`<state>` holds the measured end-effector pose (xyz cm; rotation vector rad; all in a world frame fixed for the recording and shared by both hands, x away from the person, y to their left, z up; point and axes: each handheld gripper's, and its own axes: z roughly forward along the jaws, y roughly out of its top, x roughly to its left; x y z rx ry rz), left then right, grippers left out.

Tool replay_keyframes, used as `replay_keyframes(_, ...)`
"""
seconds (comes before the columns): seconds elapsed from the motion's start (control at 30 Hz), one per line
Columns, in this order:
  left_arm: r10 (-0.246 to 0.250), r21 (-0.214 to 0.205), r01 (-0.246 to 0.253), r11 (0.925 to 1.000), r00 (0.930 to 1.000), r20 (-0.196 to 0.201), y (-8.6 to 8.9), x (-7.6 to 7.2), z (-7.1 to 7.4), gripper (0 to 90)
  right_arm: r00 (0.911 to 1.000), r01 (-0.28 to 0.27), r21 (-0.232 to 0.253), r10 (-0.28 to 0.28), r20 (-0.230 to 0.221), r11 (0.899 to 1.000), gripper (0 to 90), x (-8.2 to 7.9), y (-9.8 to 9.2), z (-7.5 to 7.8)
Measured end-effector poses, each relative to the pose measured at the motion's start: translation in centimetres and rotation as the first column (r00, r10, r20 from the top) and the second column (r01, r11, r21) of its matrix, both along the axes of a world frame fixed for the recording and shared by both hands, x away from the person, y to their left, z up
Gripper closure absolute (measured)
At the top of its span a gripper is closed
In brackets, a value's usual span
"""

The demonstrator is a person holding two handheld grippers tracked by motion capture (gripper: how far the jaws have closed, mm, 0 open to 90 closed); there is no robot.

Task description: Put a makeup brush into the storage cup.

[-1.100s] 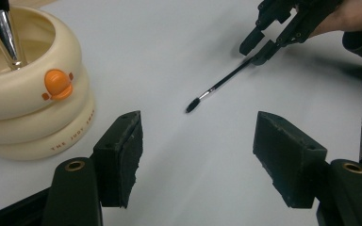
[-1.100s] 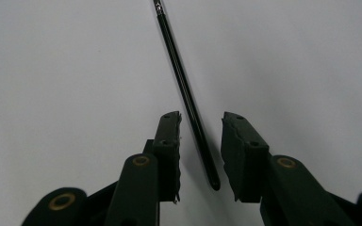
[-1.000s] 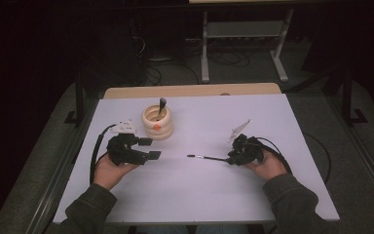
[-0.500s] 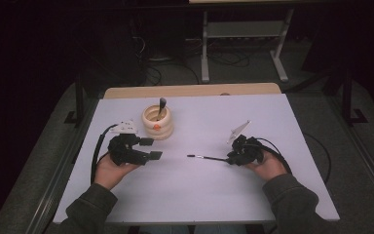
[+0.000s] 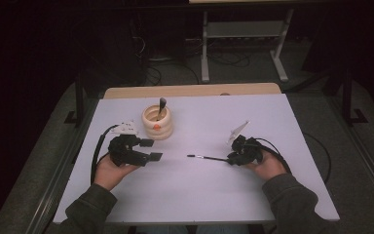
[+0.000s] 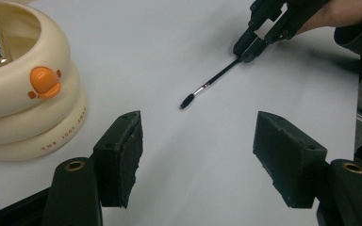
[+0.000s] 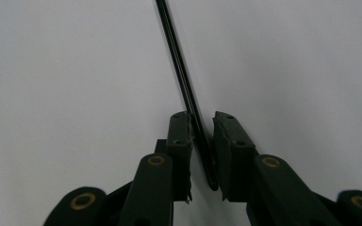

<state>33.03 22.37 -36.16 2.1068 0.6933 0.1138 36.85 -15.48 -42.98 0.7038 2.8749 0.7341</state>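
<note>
Closing on the thin black brush (image 7: 188, 99), the right gripper (image 7: 201, 141) has its jaws around the handle end, perhaps not pressing yet. Brush lies flat on the table (image 5: 272, 122), tip toward the wide-open left gripper (image 6: 198, 155).

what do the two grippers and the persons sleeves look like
Both grippers, left gripper and right gripper, are black, with brass-coloured pivot pins and rough dark pads. A black cable trails from each. Each carries a pale three-cornered plate. The sleeves are dark olive-grey.
</note>
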Motion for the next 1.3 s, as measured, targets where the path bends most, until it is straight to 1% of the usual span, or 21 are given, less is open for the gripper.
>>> replay_keyframes(0.1,0.003,-0.005,-0.003,1.0,1.0,-0.004,0.0,0.0,0.0,32.9,1.0,-0.004,-0.01,0.004,0.006,1.0,81.1,0.0,0.1,0.0)
replay_keyframes(0.2,0.002,-0.005,-0.002,1.0,0.9999,-0.012,0.1,0.0,0.0,32.8,0.9999,-0.005,-0.018,0.005,0.011,1.0,82.2,-0.1,0.2,0.0)
replay_keyframes(0.27,-0.004,0.002,0.004,1.0,1.0,-0.004,0.0,0.0,0.0,32.9,0.9997,-0.013,-0.029,0.013,0.022,1.0,83.0,-0.3,0.3,0.1)
replay_keyframes(0.3,-0.008,0.002,0.008,1.0,1.0,-0.001,0.0,0.0,0.0,32.9,0.9997,-0.013,-0.031,0.014,0.019,0.999,84.9,-0.3,0.4,0.1)
replay_keyframes(0.37,-0.004,-0.007,0.004,1.0,0.9999,-0.011,-0.2,-0.1,0.0,32.9,0.9998,-0.012,-0.031,0.013,0.018,0.999,84.9,-0.3,0.4,0.1)
replay_keyframes(0.43,-0.008,0.001,0.008,1.0,0.9999,-0.01,-0.2,-0.1,0.0,32.9,0.9998,-0.013,-0.031,0.014,0.016,0.999,85.1,-0.3,0.4,0.1)
replay_keyframes(0.53,-0.01,0.004,0.01,0.9999,0.9998,-0.016,-0.2,0.0,-0.1,32.9,0.9998,-0.017,-0.021,0.017,0.01,1.0,85.2,-0.1,0.2,0.1)
replay_keyframes(0.57,-0.009,0.008,0.009,0.9999,0.9998,-0.016,-0.2,-0.1,-0.1,32.9,0.9995,-0.029,-0.022,0.03,0.009,0.999,85.2,-0.2,0.2,0.1)
replay_keyframes(0.67,-0.009,0.003,0.01,1.0,0.9999,-0.013,-0.1,-0.1,0.0,32.9,0.9992,-0.04,-0.017,0.04,0.009,0.999,85.2,-0.2,0.0,0.1)
replay_keyframes(0.73,-0.006,-0.002,0.006,1.0,0.9997,-0.023,-0.1,0.0,-0.1,32.9,0.9993,-0.036,-0.001,0.036,0.007,0.999,85.2,-0.2,-0.2,0.2)
replay_keyframes(0.8,-0.009,0.0,0.009,1.0,0.9996,-0.026,-0.2,0.0,-0.2,32.9,0.9993,-0.035,0.02,0.034,0.016,0.999,85.2,-0.2,-0.4,0.5)
replay_keyframes(0.83,-0.009,0.0,0.009,1.0,0.9996,-0.026,-0.2,0.0,-0.2,32.8,0.9993,-0.035,0.02,0.034,0.016,0.999,85.2,-0.2,-0.4,0.5)
replay_keyframes(0.87,-0.008,-0.001,0.008,1.0,0.9995,-0.032,-0.4,0.0,-0.3,32.8,0.9995,-0.026,0.038,0.025,0.016,0.999,85.2,-0.4,-0.5,0.8)
replay_keyframes(0.9,-0.008,-0.001,0.008,1.0,0.9995,-0.032,-0.4,0.0,-0.3,32.8,0.9996,-0.026,0.041,0.025,0.016,0.999,85.3,-0.5,-0.5,0.9)
replay_keyframes(0.93,-0.02,0.009,0.02,0.9998,0.9995,-0.024,-0.4,0.0,-0.3,32.9,0.9996,-0.026,0.041,0.026,0.015,0.999,85.3,-0.5,-0.5,0.9)
replay_keyframes(1.03,-0.02,0.007,0.02,0.9998,0.9994,-0.027,-0.6,0.0,-0.3,32.9,0.9996,-0.024,0.046,0.023,0.015,0.999,85.2,-0.5,-0.7,0.8)
replay_keyframes(1.07,-0.02,0.01,0.02,0.9997,0.9995,-0.025,-0.6,0.1,-0.3,32.9,0.9996,-0.025,0.028,0.025,0.01,0.999,85.3,-0.5,-0.6,0.7)
replay_keyframes(1.1,-0.02,0.01,0.02,0.9997,0.9995,-0.025,-0.6,0.1,-0.3,32.9,0.9996,-0.025,0.028,0.025,0.01,0.999,85.3,-0.5,-0.6,0.7)
replay_keyframes(1.13,-0.017,0.006,0.017,0.9998,0.9994,-0.029,-0.6,0.0,-0.3,32.9,0.9997,-0.024,0.01,0.024,0.004,1.0,85.2,-0.6,-0.4,0.5)
replay_keyframes(1.17,-0.015,0.005,0.016,0.9999,0.9994,-0.031,-0.5,0.0,-0.3,32.9,0.9997,-0.024,0.01,0.024,0.004,1.0,85.2,-0.6,-0.4,0.5)
replay_keyframes(1.3,-0.018,0.011,0.018,0.9998,0.9995,-0.025,-0.5,0.0,-0.2,32.9,0.9997,-0.018,-0.022,0.018,0.015,1.0,84.9,-0.7,0.0,0.2)
